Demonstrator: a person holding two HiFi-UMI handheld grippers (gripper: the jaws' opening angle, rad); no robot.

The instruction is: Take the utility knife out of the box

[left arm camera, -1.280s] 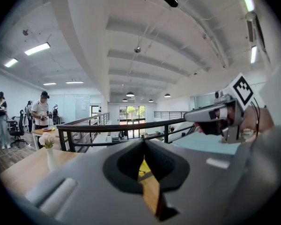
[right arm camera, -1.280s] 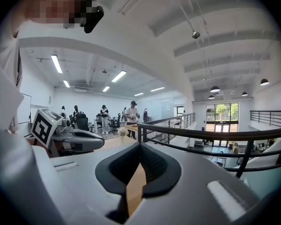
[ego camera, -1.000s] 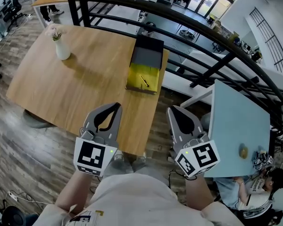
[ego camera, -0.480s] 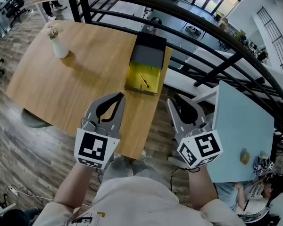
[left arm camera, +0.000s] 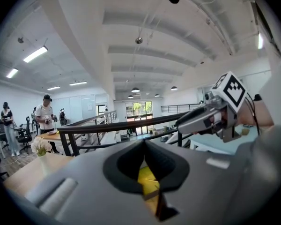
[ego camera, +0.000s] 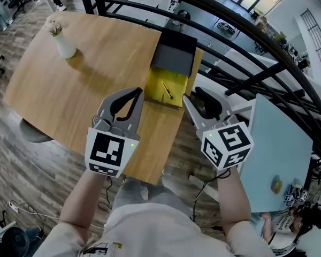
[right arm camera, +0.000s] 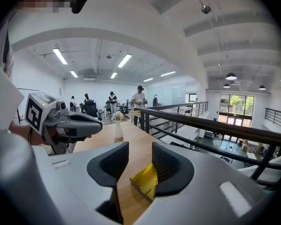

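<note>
A yellow box (ego camera: pixel 161 96) with its dark lid (ego camera: pixel 174 55) folded back lies open at the far right edge of the wooden table (ego camera: pixel 80 90). Inside it lies the utility knife (ego camera: pixel 166 90), slim and yellow-black. My left gripper (ego camera: pixel 136 92) hovers just left of the box, its tips meeting and nothing held. My right gripper (ego camera: pixel 195 96) hangs just right of the box, past the table's edge. Its jaws have just been opening and nothing is between them. The box (right arm camera: pixel 144 182) shows beyond the gap in the right gripper view, and as a yellow sliver (left arm camera: pixel 147 179) in the left gripper view.
A white vase with flowers (ego camera: pixel 61 39) stands at the table's far left. A black railing (ego camera: pixel 246 25) runs behind the table over a drop to a lower floor. A pale blue table (ego camera: pixel 278 138) stands to the right. People (right arm camera: pixel 138 100) stand far off.
Both grippers moved forward to flank the box. The right gripper's jaws went from shut to open. The left gripper's jaws stayed together.
</note>
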